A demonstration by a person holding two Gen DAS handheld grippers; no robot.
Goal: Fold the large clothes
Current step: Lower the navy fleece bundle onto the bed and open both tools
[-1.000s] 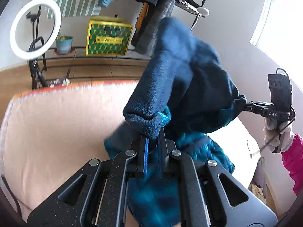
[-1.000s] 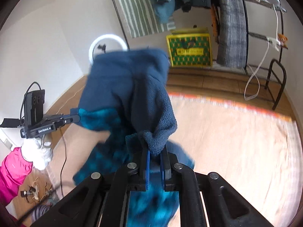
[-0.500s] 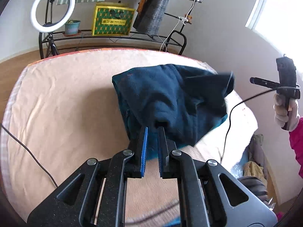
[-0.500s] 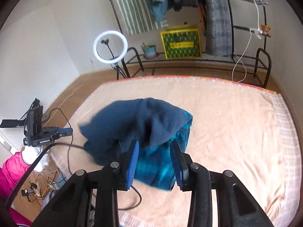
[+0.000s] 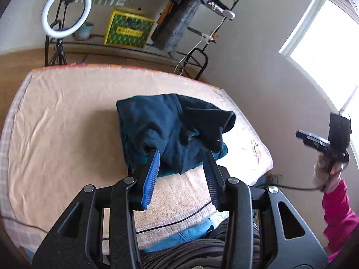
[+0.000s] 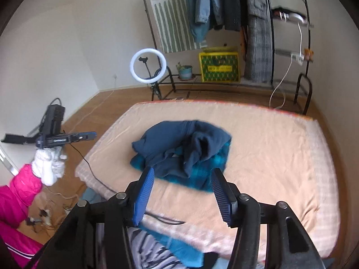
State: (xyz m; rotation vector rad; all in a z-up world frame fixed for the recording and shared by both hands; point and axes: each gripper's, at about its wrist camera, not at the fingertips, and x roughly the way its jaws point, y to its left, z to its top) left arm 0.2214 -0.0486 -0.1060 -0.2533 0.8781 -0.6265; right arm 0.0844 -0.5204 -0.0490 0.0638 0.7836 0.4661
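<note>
A dark blue fleece garment with a teal lining (image 5: pixel 166 130) lies bunched in a heap on the peach bed (image 5: pixel 67 121); it also shows in the right wrist view (image 6: pixel 186 148). My left gripper (image 5: pixel 181 159) is open and empty, raised just short of the heap's near edge. My right gripper (image 6: pixel 182 174) is open and empty, held above the heap's near side. The right gripper shows from the side in the left wrist view (image 5: pixel 314 140), and the left gripper shows in the right wrist view (image 6: pixel 67 137).
A clothes rack with hanging garments (image 6: pixel 224 4), a yellow-green box (image 6: pixel 218 68), a potted plant (image 6: pixel 185 70) and a ring light (image 6: pixel 148 65) stand beyond the bed. A black cable (image 6: pixel 94 174) crosses the bed's near edge. A window (image 5: pixel 325 51) is on the right.
Both grippers held the fleece up a second ago. The right one opened first, then the left. The garment dropped onto the bed and both grippers drew back.
</note>
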